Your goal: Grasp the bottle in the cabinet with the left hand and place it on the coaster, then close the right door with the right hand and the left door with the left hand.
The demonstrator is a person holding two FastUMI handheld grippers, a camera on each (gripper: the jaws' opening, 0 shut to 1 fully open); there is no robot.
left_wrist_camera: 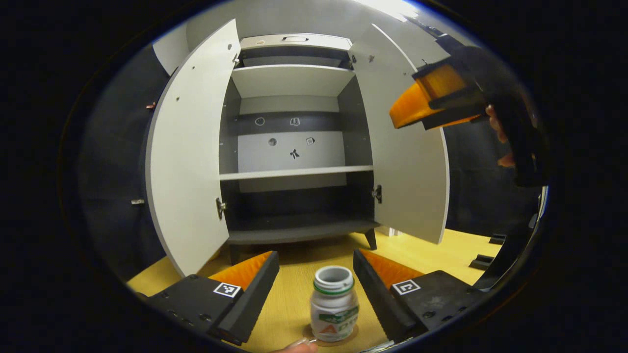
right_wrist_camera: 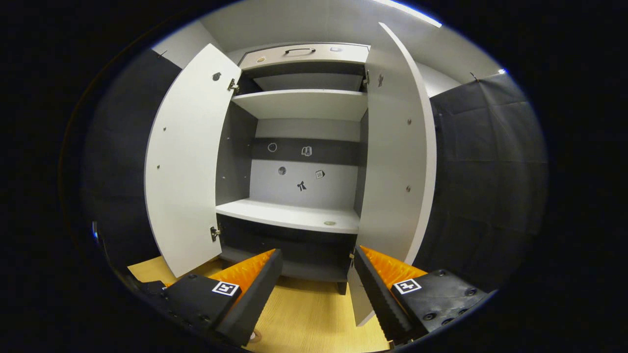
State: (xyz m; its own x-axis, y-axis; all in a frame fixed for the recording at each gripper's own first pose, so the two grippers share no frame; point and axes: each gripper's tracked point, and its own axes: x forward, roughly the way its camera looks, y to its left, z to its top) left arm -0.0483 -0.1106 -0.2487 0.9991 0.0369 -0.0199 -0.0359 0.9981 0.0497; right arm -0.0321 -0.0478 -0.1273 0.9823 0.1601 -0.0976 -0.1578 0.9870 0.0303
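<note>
Bottle (left_wrist_camera: 334, 305) upright between spread gripper (left_wrist_camera: 316, 284) fingers.

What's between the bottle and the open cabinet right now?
In the left gripper view, just bare wooden table lies between the bottle, standing between the open left gripper fingers, and the cabinet.

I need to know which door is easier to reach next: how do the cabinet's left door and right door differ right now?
In the left gripper view, the left door has nothing in front of it, while the right gripper is raised in front of the right door, near its upper part. In the right gripper view, the left door shows its broad inner face, while the right door looks narrower, closer to edge-on. Both are pale, swung open and hinged to the same cabinet.
</note>
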